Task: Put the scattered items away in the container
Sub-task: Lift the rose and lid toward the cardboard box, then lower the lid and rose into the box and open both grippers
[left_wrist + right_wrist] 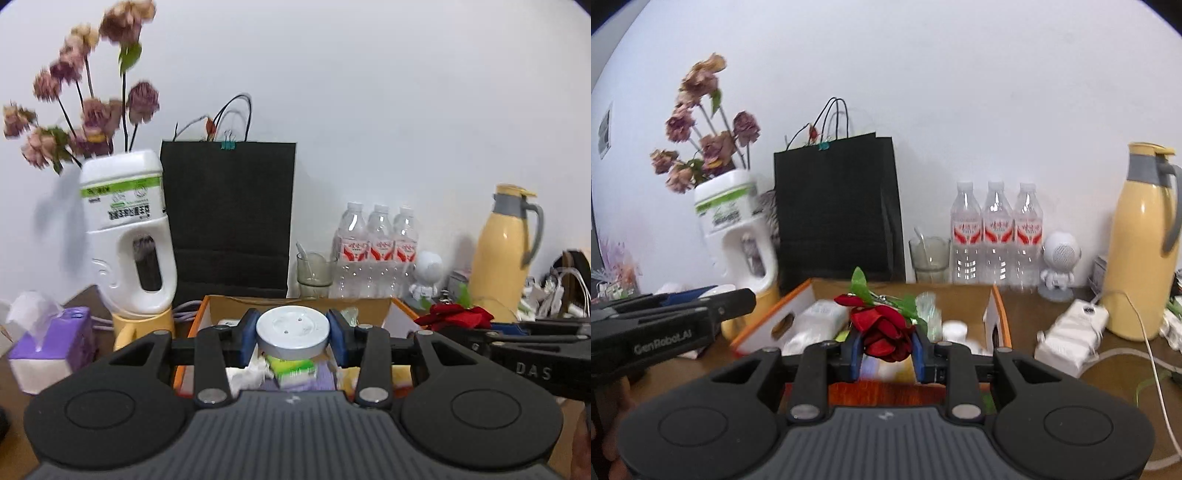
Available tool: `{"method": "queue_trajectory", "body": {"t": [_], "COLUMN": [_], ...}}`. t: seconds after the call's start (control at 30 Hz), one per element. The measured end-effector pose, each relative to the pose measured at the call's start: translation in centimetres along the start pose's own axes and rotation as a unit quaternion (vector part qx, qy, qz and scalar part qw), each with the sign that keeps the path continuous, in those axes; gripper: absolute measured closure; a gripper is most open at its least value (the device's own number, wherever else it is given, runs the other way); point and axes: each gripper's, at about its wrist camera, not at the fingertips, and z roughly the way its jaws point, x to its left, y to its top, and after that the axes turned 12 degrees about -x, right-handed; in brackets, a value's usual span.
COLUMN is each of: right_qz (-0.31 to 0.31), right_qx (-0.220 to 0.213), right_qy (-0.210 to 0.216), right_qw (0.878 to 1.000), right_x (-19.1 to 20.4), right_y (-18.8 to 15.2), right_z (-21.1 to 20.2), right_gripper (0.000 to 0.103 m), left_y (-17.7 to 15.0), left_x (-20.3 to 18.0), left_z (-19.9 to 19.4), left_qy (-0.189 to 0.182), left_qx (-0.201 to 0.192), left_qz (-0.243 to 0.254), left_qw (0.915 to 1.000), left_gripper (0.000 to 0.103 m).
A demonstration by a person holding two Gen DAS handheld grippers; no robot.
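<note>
Left gripper [292, 336] clamps a white disc [293, 328]; right gripper [886, 345] clamps a red flower [882, 330]; the box [400, 314] lies directly below both.

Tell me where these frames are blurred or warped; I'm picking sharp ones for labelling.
Left wrist view: dried pink flowers smeared by motion blur; round white disc in the left gripper sharp.
Right wrist view: red fabric rose sharp, orange-edged cardboard box contents blurred; fisheye bends both.

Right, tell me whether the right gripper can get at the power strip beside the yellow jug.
Probably not yet: the right gripper is shut on the rose. The power strip lies uncovered on the table, right of the box.
</note>
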Motion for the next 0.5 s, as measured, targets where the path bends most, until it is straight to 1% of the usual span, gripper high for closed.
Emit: {"method": "queue_trajectory", "body": {"t": [0.1,0.17,0.2,0.27,0.33,0.37,0.43,0.47,0.5], "right_qz": [0.010,0.009,0.008,0.010,0.028,0.035,0.055,0.069,0.079], "right_qx": [0.019,0.050,0.059,0.101,0.154,0.182,0.236,0.265,0.295], "right_qy": [0.003,0.012,0.015,0.021,0.034,0.033,0.035,0.034,0.033], "right_qw": [1.000,0.999,0.998,0.995,0.987,0.982,0.970,0.961,0.952], "right_x": [-0.9,-1.6,-2.0,-3.1,-4.6,-5.4,-6.5,-7.1,-7.7], "right_y": [1.6,3.2,3.9,5.3,6.3,6.7,6.6,6.3,5.9], "right_z": [2.7,5.1,6.1,9.0,12.1,13.9,16.8,18.3,19.8], "right_gripper": [0.078,0.078,0.078,0.078,0.078,0.078,0.078,0.078,0.078], "left_y": [1.2,2.2,2.9,3.8,4.2,4.2,3.4,3.0,2.3], "left_x": [1.0,2.0,2.4,3.1,3.6,3.8,4.0,4.1,3.9], "left_z": [4.0,6.7,8.2,10.9,14.0,15.2,18.4,19.4,20.5], "left_qy": [-0.011,-0.015,-0.014,-0.034,-0.053,-0.055,-0.071,-0.074,-0.077], "left_qx": [0.059,0.098,0.121,0.166,0.221,0.240,0.308,0.328,0.356], "left_qz": [-0.012,-0.022,-0.029,-0.039,-0.047,-0.054,-0.075,-0.084,-0.080], "left_qw": [0.9981,0.9949,0.9922,0.9848,0.9726,0.9676,0.9457,0.9381,0.9280], "left_gripper": [0.063,0.063,0.063,0.063,0.063,0.063,0.063,0.063,0.063]}}
